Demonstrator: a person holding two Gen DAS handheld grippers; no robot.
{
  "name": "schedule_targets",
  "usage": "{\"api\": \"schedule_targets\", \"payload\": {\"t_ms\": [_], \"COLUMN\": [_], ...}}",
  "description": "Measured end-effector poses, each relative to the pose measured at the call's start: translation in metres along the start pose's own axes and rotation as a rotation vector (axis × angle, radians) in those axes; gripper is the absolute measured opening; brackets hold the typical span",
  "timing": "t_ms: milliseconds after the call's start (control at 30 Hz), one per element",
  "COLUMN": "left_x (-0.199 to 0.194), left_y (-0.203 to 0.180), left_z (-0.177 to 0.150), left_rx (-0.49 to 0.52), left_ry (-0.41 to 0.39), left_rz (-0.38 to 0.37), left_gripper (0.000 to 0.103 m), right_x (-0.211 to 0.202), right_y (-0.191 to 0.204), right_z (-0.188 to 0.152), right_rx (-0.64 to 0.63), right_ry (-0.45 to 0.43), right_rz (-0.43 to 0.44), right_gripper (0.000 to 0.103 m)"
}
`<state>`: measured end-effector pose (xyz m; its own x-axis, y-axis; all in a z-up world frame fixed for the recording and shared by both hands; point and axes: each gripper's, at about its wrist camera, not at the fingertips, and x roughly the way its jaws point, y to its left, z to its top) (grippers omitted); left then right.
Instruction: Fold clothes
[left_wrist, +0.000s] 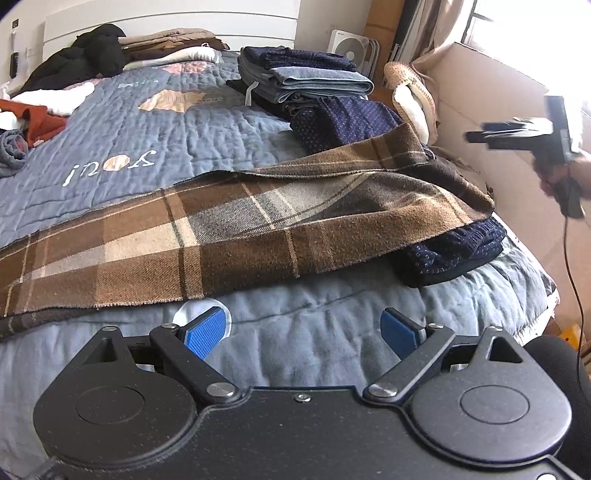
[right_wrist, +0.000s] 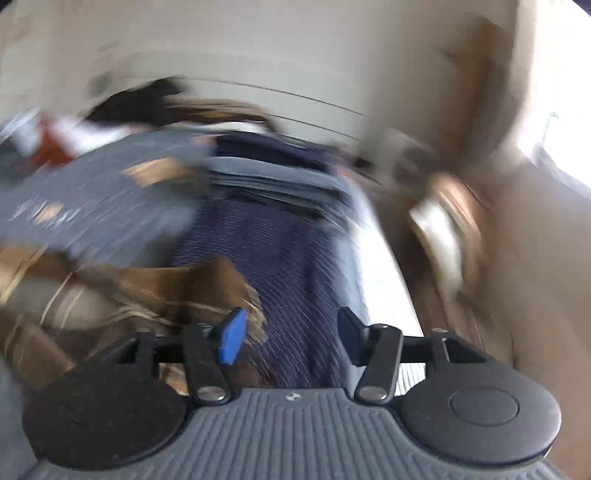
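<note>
A brown plaid scarf lies stretched across the blue quilt, its right end folded back over a navy dotted garment. My left gripper hovers over the quilt just in front of the scarf's near edge, open, nothing between its blue pads. In the left wrist view my right gripper is in the air at the far right, clear of the bed, held by a hand. The blurred right wrist view shows the right gripper open and empty above the scarf's end and the navy garment.
A stack of folded blue and navy clothes sits at the back of the bed. Loose clothes lie at the far left, a red one and a black one. A cardboard panel stands along the right side. A cable hangs from the right gripper.
</note>
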<state>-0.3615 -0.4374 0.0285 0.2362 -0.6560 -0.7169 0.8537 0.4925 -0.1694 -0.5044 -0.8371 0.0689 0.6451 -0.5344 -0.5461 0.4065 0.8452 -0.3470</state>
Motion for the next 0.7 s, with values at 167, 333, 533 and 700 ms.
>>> {"api": "schedule_targets", "payload": {"t_ms": [167, 333, 533, 700], "left_x": [0.005, 0.005, -0.011, -0.013], "left_y": [0.005, 0.009, 0.004, -0.002], "left_z": [0.000, 0.000, 0.005, 0.007], "left_rx": [-0.023, -0.033, -0.035, -0.031], "left_ry": [0.019, 0.020, -0.058, -0.066], "left_rz": [-0.002, -0.003, -0.048, -0.065], "left_gripper": [0.090, 0.090, 0.091, 0.091], "right_x": [0.035, 0.050, 0.061, 0.075], "right_y": [0.043, 0.070, 0.096, 0.107], "right_z": [0.009, 0.006, -0.003, -0.013], "right_rx": [-0.357, -0.507, -0.646, -0.767], "right_ry": [-0.006, -0.013, 0.006, 0.044], "right_rz": [0.007, 0.045, 0.075, 0.052], "right_gripper": [0.059, 0.058, 0.055, 0.048]}}
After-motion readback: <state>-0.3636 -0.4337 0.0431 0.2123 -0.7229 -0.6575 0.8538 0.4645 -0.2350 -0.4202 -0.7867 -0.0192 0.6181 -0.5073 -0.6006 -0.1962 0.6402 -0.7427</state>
